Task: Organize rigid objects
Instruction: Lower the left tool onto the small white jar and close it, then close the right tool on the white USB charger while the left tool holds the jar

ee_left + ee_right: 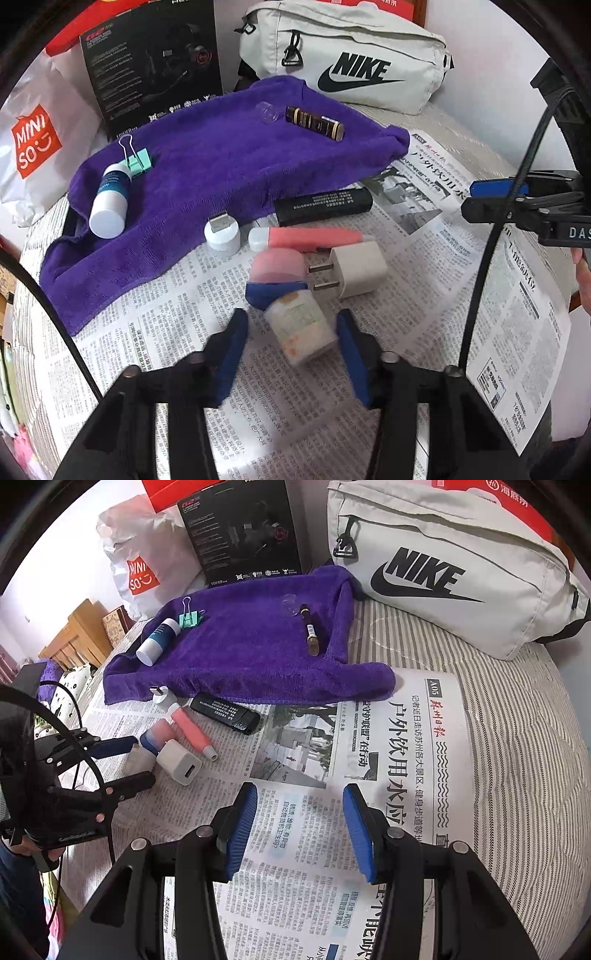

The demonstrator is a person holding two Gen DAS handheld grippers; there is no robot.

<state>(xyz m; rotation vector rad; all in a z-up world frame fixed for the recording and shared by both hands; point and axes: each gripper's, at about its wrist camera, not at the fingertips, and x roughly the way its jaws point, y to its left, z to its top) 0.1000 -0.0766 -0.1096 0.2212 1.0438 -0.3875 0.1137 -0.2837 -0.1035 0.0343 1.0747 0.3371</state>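
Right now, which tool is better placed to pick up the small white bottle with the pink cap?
Left. The left tool already straddles the bottle on the newspaper, pads not visibly pressing. The right tool hangs over bare newspaper, off to the side.

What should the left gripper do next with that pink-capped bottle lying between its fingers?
Probably finish closing the left gripper on the pink-capped bottle, then lift. The bottle lies on the newspaper between the blue pads, which don't visibly press it yet. The white charger sits right beside its cap, so lift straight up. The right gripper hangs open over bare newspaper.
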